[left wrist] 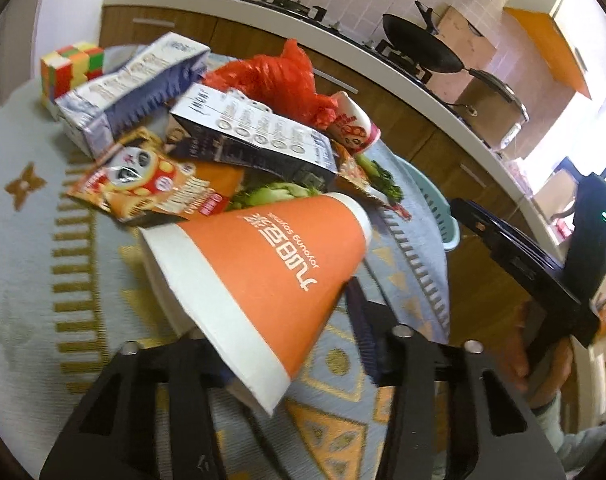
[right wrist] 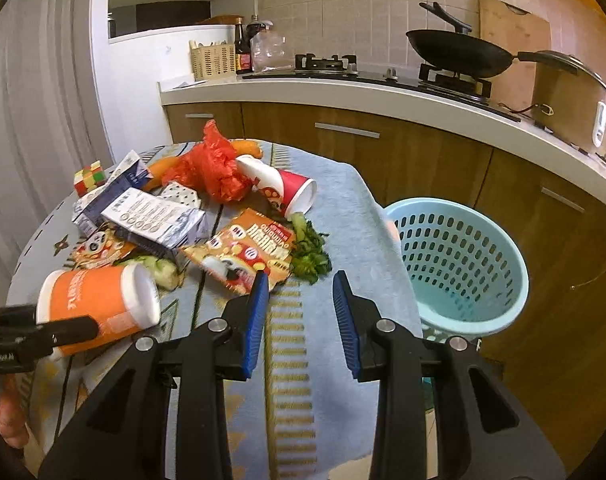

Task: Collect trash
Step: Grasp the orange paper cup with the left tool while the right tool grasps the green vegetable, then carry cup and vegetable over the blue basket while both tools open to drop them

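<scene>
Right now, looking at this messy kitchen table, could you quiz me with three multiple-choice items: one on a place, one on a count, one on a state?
1. Where is the pale blue perforated plastic basket?
A. on the counter
B. beside the table, lower down
C. on the stove

2. How many paper cups lie on the table?
A. one
B. two
C. four

3. What is the left gripper doing?
A. gripping the orange paper cup
B. open, empty
C. holding a carton

Answers: B, it sits below the tablecloth edge; B, orange cup and red-and-white paper cup; A, fingers clamp the cup.
</scene>
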Demonstrator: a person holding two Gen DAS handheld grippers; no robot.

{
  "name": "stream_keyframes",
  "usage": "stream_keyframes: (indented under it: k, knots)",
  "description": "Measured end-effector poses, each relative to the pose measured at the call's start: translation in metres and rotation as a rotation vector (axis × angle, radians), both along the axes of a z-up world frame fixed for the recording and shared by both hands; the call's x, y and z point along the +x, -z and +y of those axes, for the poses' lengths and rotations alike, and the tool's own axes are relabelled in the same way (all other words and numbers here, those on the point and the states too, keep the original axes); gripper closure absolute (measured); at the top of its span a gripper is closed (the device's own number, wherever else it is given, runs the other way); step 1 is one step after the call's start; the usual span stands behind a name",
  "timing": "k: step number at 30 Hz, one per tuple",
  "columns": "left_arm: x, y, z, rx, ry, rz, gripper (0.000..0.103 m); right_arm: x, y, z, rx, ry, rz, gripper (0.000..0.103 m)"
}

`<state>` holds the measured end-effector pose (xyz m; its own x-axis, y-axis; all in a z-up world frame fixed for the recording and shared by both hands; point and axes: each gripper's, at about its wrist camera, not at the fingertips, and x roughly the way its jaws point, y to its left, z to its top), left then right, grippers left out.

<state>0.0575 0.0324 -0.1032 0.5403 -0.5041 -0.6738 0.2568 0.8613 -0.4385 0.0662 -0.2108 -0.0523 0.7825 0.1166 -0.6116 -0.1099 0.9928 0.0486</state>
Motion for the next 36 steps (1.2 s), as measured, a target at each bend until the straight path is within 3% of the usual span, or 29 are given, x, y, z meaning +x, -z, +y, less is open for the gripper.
stream_keyframes:
  k: [3,4,15,22,26,36]
  knots:
    - [-0.004,-0.003,-0.006,-0.028,0.024,-0.019,0.085,0.028,0.006,-0.007,0.019,-0.009,0.036,0.073]
    - [-0.005,-0.005,-0.009,-0.035,0.03,-0.03,0.1,0.036,0.008,-0.009,0.023,-0.011,0.051,0.073]
    - [-0.013,-0.053,-0.019,0.02,0.024,-0.192,0.102,0.094,0.038,-0.006,0.055,-0.054,0.194,0.073]
    - [0.01,-0.069,-0.035,0.087,0.046,-0.217,0.102,0.107,0.052,-0.008,0.054,-0.055,0.249,0.073]
    - [0.019,-0.072,-0.047,0.12,0.057,-0.225,0.102,0.106,0.051,-0.006,0.039,-0.076,0.238,0.085]
    - [0.052,-0.091,-0.08,0.169,0.091,-0.254,0.102,0.089,0.025,-0.049,0.129,-0.037,0.165,0.087]
